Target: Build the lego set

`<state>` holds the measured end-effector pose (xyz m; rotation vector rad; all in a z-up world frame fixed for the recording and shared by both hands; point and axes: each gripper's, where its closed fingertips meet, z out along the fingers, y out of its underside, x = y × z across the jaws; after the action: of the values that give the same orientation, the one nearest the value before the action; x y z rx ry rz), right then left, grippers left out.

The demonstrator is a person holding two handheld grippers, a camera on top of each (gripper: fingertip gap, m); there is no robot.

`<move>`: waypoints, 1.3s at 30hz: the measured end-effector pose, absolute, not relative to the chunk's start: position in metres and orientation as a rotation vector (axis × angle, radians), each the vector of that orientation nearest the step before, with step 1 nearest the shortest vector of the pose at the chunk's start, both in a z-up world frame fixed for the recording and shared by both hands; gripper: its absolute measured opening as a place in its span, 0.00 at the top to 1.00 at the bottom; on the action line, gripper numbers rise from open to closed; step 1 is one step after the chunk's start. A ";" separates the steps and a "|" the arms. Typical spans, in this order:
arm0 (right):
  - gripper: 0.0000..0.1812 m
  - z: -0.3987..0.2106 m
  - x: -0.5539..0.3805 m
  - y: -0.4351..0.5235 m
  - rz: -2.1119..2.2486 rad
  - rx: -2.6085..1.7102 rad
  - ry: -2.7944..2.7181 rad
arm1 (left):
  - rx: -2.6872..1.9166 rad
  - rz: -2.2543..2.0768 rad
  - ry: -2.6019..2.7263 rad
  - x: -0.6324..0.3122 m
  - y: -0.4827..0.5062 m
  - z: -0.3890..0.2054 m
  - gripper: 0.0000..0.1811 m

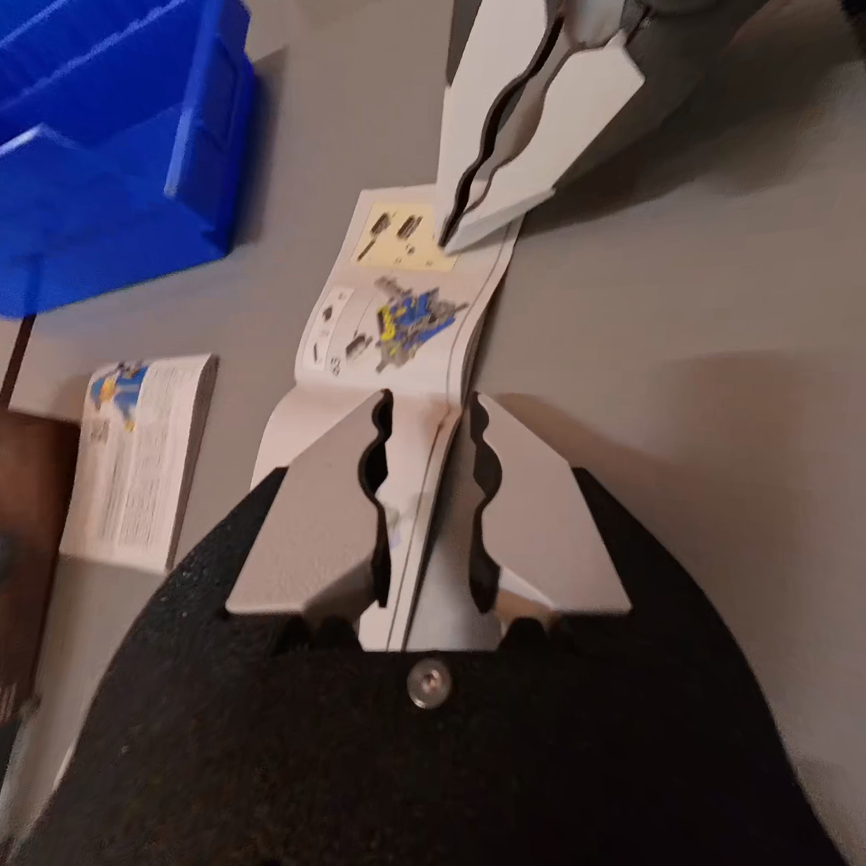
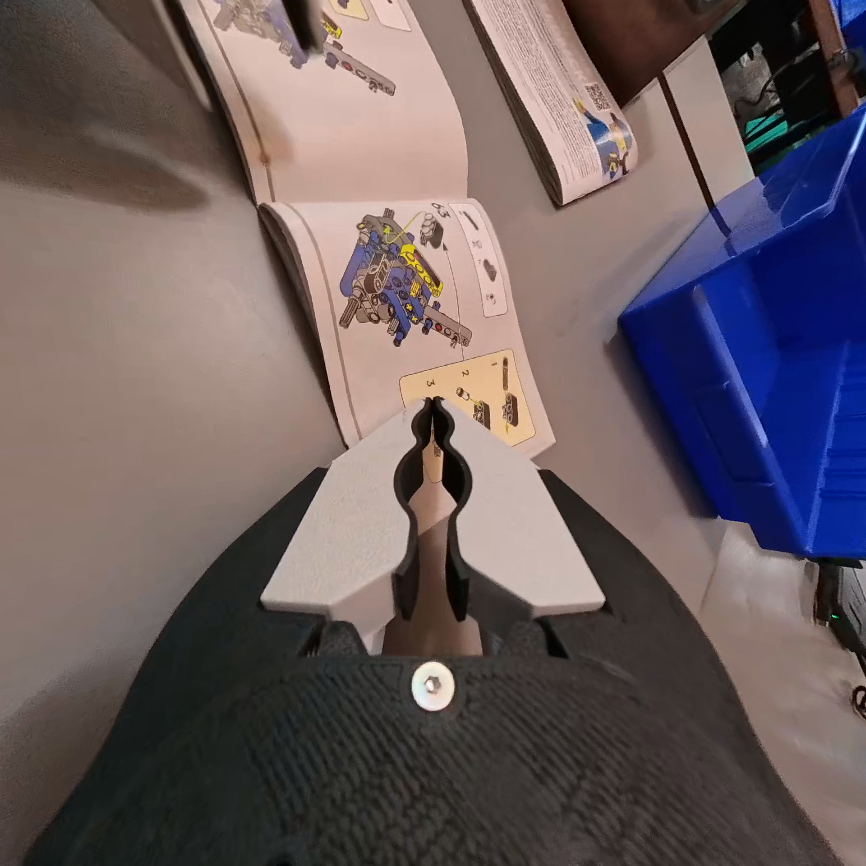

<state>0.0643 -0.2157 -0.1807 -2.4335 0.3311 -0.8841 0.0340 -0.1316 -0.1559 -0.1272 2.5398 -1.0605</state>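
Note:
An open instruction booklet (image 1: pixel 398 328) lies on the grey table (image 1: pixel 656 468), showing a blue and yellow model and a yellow step panel. My left gripper (image 1: pixel 431 396) is open above the booklet's near page, by its fold. The page edge runs between the fingers (image 1: pixel 328 492), and they do not press on it. My right gripper (image 2: pixel 432 399) is shut, with its tips resting on the yellow panel of the booklet (image 2: pixel 398 281). It also shows in the left wrist view (image 1: pixel 445 243), shut, at the far end of the page.
A second, closed booklet (image 1: pixel 140 445) lies beside the open one and also shows in the right wrist view (image 2: pixel 562 93). A blue bin (image 1: pixel 117 140) stands on the table near them, also visible in the right wrist view (image 2: pixel 750 351). A brown surface (image 1: pixel 28 515) lies beyond the table edge.

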 end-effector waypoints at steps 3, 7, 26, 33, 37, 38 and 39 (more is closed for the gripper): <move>1.00 -0.181 0.057 -0.215 -0.821 -2.421 0.317 | -0.002 -1.056 2.520 0.035 -0.154 -0.156 0.83; 1.00 -0.182 0.044 -0.204 -0.650 -2.368 0.319 | 0.096 -0.954 2.532 0.040 -0.165 -0.163 0.82; 0.92 -0.161 0.029 -0.241 -0.584 -2.274 0.348 | 0.103 -0.963 2.582 0.035 -0.169 -0.155 1.00; 1.00 -0.180 0.050 -0.221 -0.681 -2.325 0.367 | -0.368 -1.133 2.400 0.060 -0.142 -0.129 1.00; 1.00 -0.182 0.050 -0.217 -0.695 -2.346 0.357 | -0.786 -1.116 2.253 0.071 -0.079 -0.135 0.92; 1.00 -0.182 0.050 -0.217 -0.688 -2.348 0.367 | -0.862 -1.085 2.259 0.069 -0.064 -0.143 0.88; 1.00 -0.182 0.050 -0.217 -0.691 -2.350 0.366 | -0.932 -1.049 2.280 0.065 -0.051 -0.151 0.84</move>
<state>0.0501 -0.2174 -0.1817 -2.3503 0.3657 -0.6908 0.0650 -0.0506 -0.1507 -0.9316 2.2798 -1.0490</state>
